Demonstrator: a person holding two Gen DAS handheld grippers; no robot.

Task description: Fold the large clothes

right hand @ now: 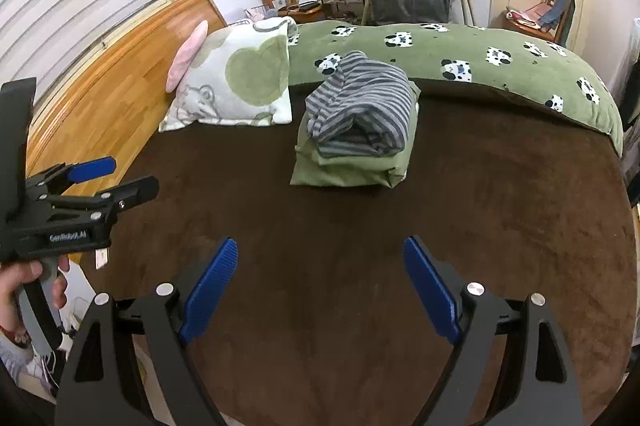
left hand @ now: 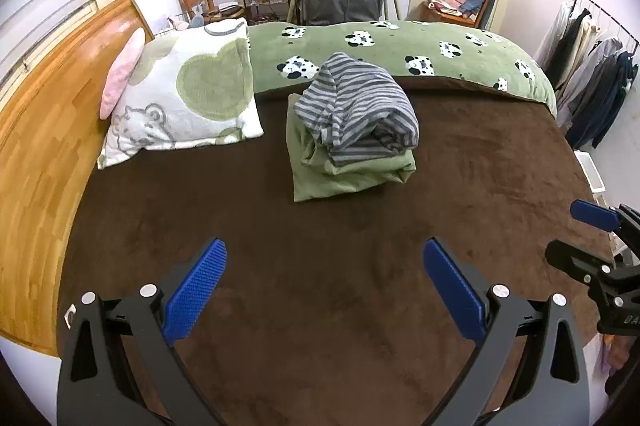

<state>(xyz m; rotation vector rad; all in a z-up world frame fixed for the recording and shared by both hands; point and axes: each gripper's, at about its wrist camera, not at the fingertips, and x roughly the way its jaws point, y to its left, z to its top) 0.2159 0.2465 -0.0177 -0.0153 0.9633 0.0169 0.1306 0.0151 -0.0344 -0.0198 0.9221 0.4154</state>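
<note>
A folded grey striped garment (left hand: 360, 105) lies on top of a folded green garment (left hand: 344, 173) in the middle of the bed's brown cover (left hand: 320, 246). Both show in the right wrist view too, striped garment (right hand: 364, 105) over green garment (right hand: 348, 171). My left gripper (left hand: 325, 266) is open and empty, held above the brown cover short of the pile. My right gripper (right hand: 320, 266) is open and empty, also short of the pile. Each gripper shows at the edge of the other's view, the right gripper (left hand: 576, 234) and the left gripper (right hand: 120, 177).
A white and green pillow (left hand: 188, 97) leans by the wooden headboard (left hand: 52, 113) on the left. A green panda blanket (left hand: 400, 53) lies rolled along the far side. A clothes rack (left hand: 592, 65) stands at the right. A desk and chairs stand behind the bed.
</note>
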